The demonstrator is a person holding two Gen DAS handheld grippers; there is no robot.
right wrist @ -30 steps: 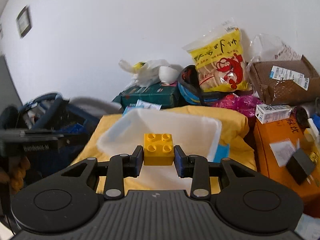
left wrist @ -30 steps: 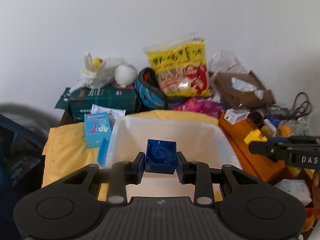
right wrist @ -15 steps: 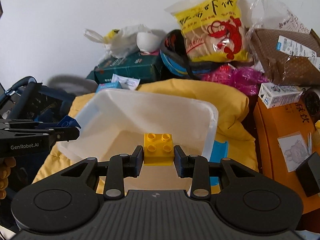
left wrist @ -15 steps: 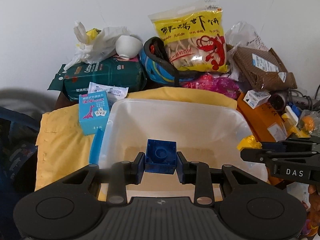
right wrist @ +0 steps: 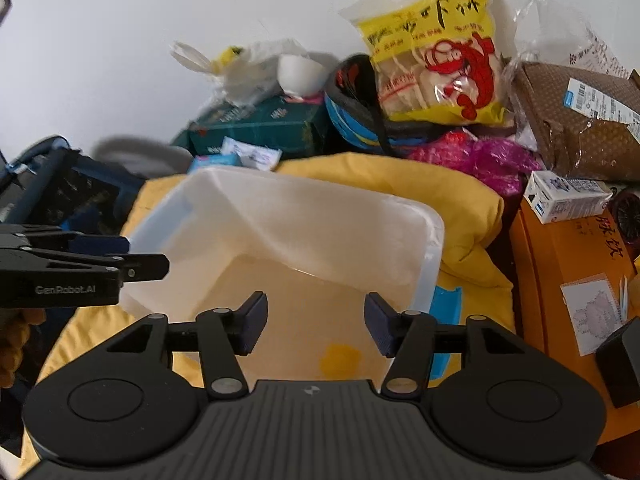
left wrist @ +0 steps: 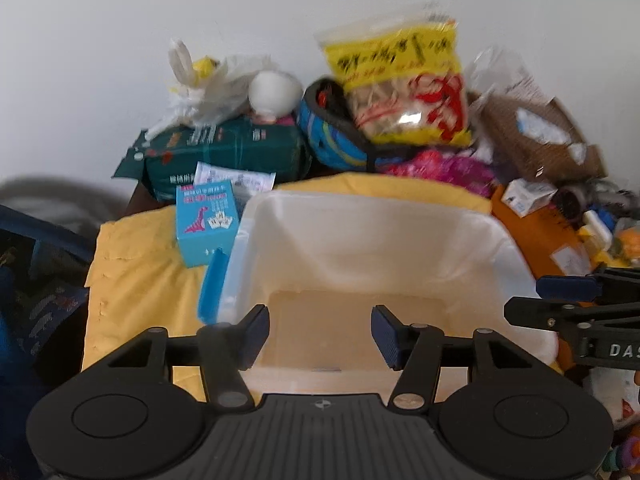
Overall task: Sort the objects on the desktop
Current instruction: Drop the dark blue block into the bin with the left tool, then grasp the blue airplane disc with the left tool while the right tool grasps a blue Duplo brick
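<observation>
A translucent white plastic bin [left wrist: 372,236] sits on a yellow cloth [left wrist: 136,280]; it also shows in the right wrist view [right wrist: 320,220]. My left gripper [left wrist: 320,334] is open and empty above the bin's near side. My right gripper [right wrist: 314,328] is open and empty above the bin. A blurred yellow brick [right wrist: 340,358] lies below it inside the bin. The blue brick is not visible. Each gripper shows from the side in the other's view: the right gripper [left wrist: 568,300] and the left gripper [right wrist: 120,260].
Behind the bin are a green pack [left wrist: 228,152], a blue card box [left wrist: 206,220], a white plastic bag [left wrist: 208,84], a yellow snack bag [left wrist: 400,88], a helmet [left wrist: 332,136], a pink bag [right wrist: 472,156] and a brown parcel [right wrist: 576,120]. An orange box [right wrist: 568,280] lies right.
Both grippers opened over the bin. The blue brick left my left gripper and the yellow brick left my right gripper and dropped into the bin.
</observation>
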